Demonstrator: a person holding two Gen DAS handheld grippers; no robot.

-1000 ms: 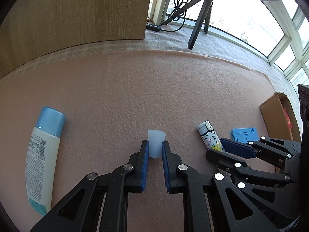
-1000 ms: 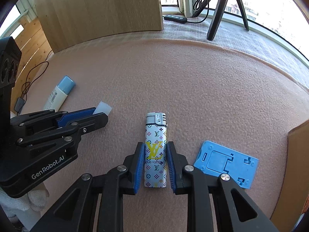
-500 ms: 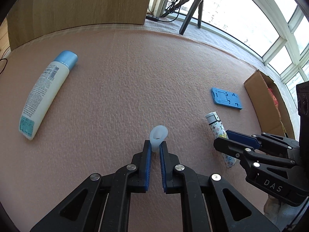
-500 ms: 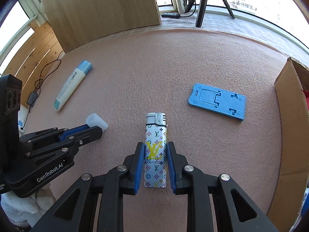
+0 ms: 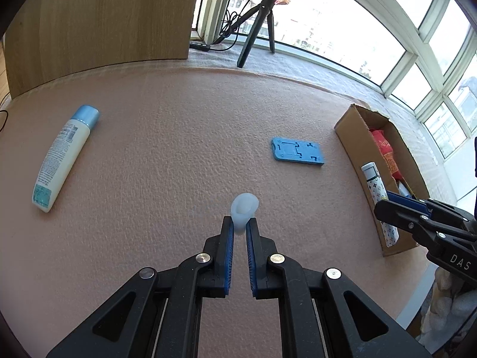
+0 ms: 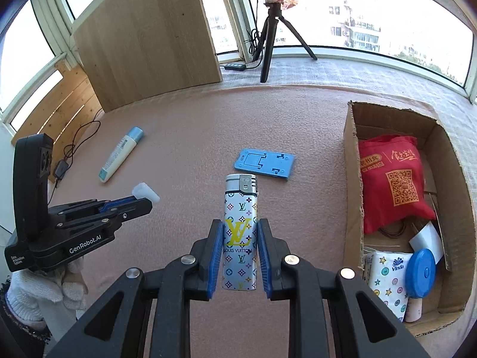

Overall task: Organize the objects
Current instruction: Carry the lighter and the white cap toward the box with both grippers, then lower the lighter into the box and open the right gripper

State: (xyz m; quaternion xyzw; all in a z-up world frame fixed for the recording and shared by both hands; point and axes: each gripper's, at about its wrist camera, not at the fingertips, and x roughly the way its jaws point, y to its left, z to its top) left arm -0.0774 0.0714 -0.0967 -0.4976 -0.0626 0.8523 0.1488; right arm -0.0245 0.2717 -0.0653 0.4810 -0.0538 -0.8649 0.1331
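A: Left gripper (image 5: 240,226)?
B: Clamped on a small white cap (image 5: 244,208), pinched at its lower end between the blue pads (image 5: 229,238). Cap held clear above the pink mat (image 5: 179,137), open end toward the camera.

A: Right gripper (image 6: 240,232)?
B: Closed around a patterned lighter (image 6: 241,232), gripped at mid-body. Metal top pointing away from the fingers, lower end sitting between the jaws. Held above the mat, left of the cardboard box (image 6: 351,161).

A: Still lying on the mat?
B: Lotion bottle (image 5: 64,158) with a blue cap, flat on its side, far left. Blue phone stand (image 5: 297,151), flat, near the middle, between the bottle and the box. Well apart from each other.

A: Box contents?
B: Red bag (image 6: 393,179) toward the far end; tissue pack (image 6: 387,283) and a blue round lid (image 6: 421,273) at the near end. Some white paper beside them, hard to identify.

A: Background?
B: Wooden panel (image 6: 143,38) upright at the far edge, black tripod (image 6: 271,38) by the windows. White glove (image 6: 41,295) showing under the left gripper's body.
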